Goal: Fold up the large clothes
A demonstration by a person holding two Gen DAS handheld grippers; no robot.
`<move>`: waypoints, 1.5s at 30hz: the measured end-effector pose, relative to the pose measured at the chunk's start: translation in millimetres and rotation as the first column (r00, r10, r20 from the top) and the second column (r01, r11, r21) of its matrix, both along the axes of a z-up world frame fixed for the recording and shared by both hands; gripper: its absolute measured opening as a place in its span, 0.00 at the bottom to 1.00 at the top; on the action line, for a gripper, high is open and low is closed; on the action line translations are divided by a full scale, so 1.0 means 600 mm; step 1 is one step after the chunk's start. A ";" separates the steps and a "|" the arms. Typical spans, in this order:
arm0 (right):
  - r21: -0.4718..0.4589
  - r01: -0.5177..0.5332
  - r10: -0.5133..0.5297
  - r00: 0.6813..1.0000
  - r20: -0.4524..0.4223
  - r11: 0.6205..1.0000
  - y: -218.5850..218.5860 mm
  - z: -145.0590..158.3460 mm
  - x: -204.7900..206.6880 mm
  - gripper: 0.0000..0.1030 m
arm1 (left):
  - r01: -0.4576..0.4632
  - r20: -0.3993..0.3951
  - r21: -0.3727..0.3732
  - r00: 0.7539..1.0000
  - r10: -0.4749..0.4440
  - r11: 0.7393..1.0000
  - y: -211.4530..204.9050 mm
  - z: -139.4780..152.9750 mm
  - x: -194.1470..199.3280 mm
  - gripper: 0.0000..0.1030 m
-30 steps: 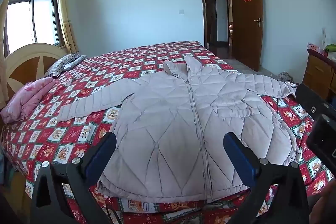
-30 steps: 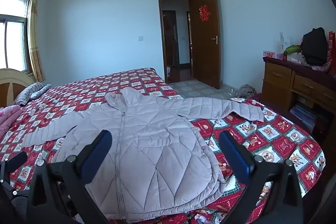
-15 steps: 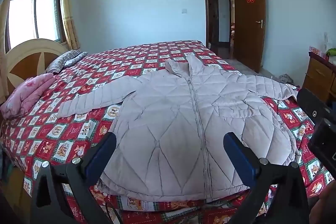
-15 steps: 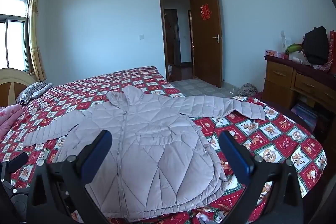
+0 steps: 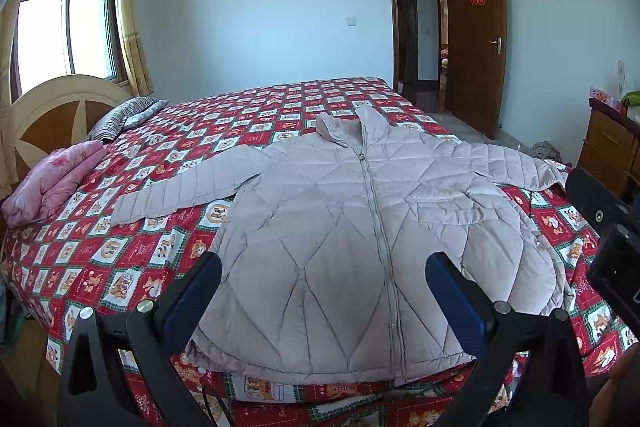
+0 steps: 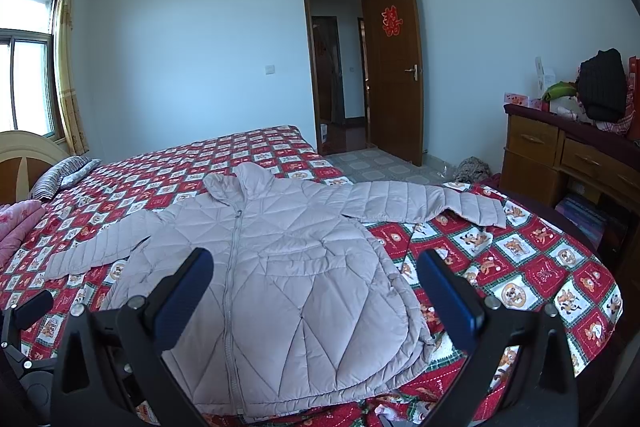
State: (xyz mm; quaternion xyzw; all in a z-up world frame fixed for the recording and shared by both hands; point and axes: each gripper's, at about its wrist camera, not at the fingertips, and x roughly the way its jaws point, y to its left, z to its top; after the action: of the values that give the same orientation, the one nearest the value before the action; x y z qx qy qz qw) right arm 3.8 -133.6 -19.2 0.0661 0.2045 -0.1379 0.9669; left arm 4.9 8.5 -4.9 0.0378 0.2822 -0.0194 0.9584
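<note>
left tool — jaws wide | right tool — jaws wide

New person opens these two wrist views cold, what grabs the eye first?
The pale quilted jacket, zipped and spread flat with both sleeves out, fills the near end of the bed. Under it the red cartoon-check bedspread is loud. Both the left gripper and the right gripper hang open above the hem, holding nothing; behind, a brown door stands open.

Ahead of both open claws, a bed with a red checked cartoon bedspread carries a zipped pale quilted jacket spread flat; left lie a pink folded quilt and striped pillow.
</note>
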 end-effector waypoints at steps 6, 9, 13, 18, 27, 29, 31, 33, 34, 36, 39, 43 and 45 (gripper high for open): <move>0.002 0.000 0.000 1.000 0.000 1.000 0.000 -0.002 -0.001 1.00 | -0.003 0.001 -0.002 1.000 0.003 1.000 0.000 -0.001 -0.001 0.99; 0.002 0.002 -0.002 1.000 0.001 1.000 0.000 -0.002 0.000 1.00 | -0.002 0.000 -0.001 1.000 0.002 1.000 0.000 -0.001 -0.001 0.99; 0.001 0.001 -0.001 1.000 -0.002 1.000 0.002 -0.004 -0.001 1.00 | -0.003 0.000 -0.002 1.000 0.003 1.000 0.000 -0.002 -0.002 0.99; 0.007 -0.001 0.001 1.000 -0.003 1.000 0.002 -0.005 -0.005 1.00 | -0.004 -0.002 -0.001 1.000 0.004 1.000 0.000 -0.002 -0.001 0.99; 0.010 -0.001 0.001 1.000 -0.006 1.000 -0.001 -0.004 -0.003 1.00 | -0.004 -0.003 -0.001 1.000 0.004 1.000 0.000 -0.002 -0.001 0.99; 0.010 -0.001 0.001 1.000 -0.007 1.000 0.000 -0.004 -0.004 1.00 | -0.003 -0.003 0.000 1.000 0.003 1.000 0.000 -0.002 0.000 0.99; 0.011 0.000 0.000 1.000 -0.007 1.000 -0.001 -0.004 -0.004 1.00 | -0.004 -0.004 0.000 1.000 0.004 1.000 0.000 -0.002 0.000 0.99; 0.012 0.000 0.000 1.000 -0.006 1.000 -0.002 -0.003 -0.002 1.00 | -0.003 -0.004 0.000 1.000 0.003 1.000 0.001 -0.002 -0.001 0.99; 0.014 0.000 0.000 1.000 -0.006 1.000 -0.001 -0.004 -0.003 1.00 | -0.004 -0.003 0.000 1.000 0.004 1.000 0.000 -0.002 -0.001 0.99; 0.015 0.001 -0.001 1.000 -0.007 1.000 0.001 -0.006 -0.004 1.00 | -0.004 -0.003 0.000 1.000 0.004 1.000 0.000 -0.002 -0.001 0.99; 0.018 -0.003 0.003 1.000 -0.009 1.000 0.001 -0.008 -0.006 1.00 | -0.003 -0.003 0.001 1.000 0.003 1.000 0.001 -0.001 0.000 0.99; 0.018 -0.003 0.003 1.000 -0.009 1.000 0.003 -0.008 -0.007 1.00 | -0.003 -0.003 0.001 1.000 0.003 1.000 0.001 -0.001 0.001 0.99; 0.020 -0.002 0.002 1.000 -0.009 1.000 0.004 -0.008 -0.008 1.00 | -0.003 -0.003 0.001 1.000 0.003 1.000 0.001 -0.002 0.001 0.99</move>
State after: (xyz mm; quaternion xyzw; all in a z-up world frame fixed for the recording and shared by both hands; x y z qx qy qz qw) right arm -1.0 -131.3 -23.8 0.0748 0.2102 -0.1350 0.9654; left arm 5.5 9.0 -5.8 0.0379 0.2839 -0.0179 0.9579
